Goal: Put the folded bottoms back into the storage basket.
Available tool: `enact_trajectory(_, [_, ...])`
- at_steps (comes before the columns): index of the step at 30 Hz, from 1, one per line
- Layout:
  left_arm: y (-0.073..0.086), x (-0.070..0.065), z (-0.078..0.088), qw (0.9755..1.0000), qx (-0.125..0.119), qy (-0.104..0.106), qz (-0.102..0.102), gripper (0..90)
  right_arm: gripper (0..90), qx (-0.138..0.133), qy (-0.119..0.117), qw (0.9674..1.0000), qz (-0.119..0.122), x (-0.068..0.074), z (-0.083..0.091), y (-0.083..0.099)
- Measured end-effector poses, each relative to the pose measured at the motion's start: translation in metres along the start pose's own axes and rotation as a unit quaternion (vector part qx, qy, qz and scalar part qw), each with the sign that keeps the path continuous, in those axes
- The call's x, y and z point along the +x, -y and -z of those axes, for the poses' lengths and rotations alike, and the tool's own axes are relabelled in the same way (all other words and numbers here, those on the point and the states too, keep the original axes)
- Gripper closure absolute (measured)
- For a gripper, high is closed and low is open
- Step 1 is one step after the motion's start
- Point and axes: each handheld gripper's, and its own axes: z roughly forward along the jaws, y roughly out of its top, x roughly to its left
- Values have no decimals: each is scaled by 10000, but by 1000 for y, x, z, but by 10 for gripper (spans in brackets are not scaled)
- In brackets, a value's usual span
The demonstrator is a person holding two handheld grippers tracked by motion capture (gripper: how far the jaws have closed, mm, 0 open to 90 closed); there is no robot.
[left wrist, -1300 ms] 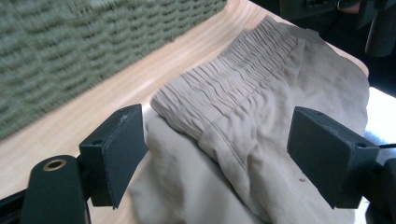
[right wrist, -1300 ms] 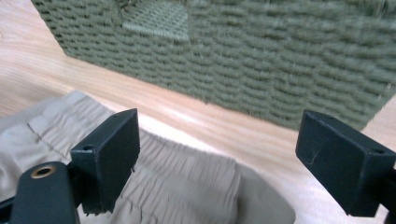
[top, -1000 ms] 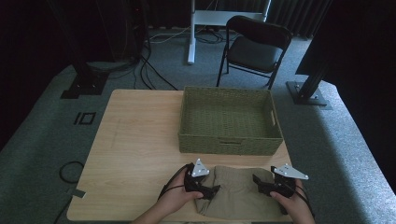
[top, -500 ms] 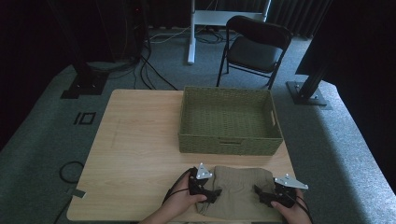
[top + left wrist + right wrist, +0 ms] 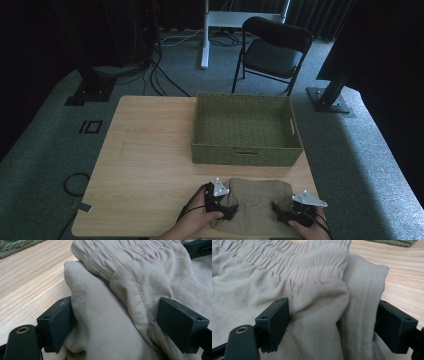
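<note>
A folded beige garment (image 5: 257, 197) with an elastic waistband lies at the near edge of the wooden table (image 5: 150, 160). My left gripper (image 5: 231, 212) is at its left end, and the jaws hold a thick fold of the cloth (image 5: 110, 322) between them. These jaws have just been opening slightly, with both pads still against the fabric. My right gripper (image 5: 276, 213) is at the right end, its jaws around a bunched fold (image 5: 329, 322). They have just been closing on it. A hand holds each gripper.
An olive woven basket (image 5: 245, 156) stands on the table just beyond the garment, with nothing visible inside. Behind the table are a black folding chair (image 5: 275, 50), a white desk leg and cables on the grey carpet. Bare tabletop lies to the left.
Both grippers have sunk a little toward the near table edge, staying at the two ends of the garment. The basket has not moved.
</note>
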Motion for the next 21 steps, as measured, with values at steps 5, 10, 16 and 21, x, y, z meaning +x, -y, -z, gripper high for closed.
enact_trajectory(5, [2, -2, -3, 9998, -120, 38, -143, 156, 138, -296, 13, 9996, 47, 5, -4, 6])
enact_trajectory(10, [1, -4, -4, 9997, -83, 27, -241, 155, 149, -362, -63, 9993, 100, 9, -6, 6])
enact_trajectory(16, [-4, -7, -10, 9992, -43, 37, -401, 159, 391, -304, -250, 9990, 199, 12, -3, 3])
enact_trajectory(21, [-10, -2, -11, 9992, -133, 138, -346, 552, 612, -72, -353, 9991, 218, 17, -2, -5])
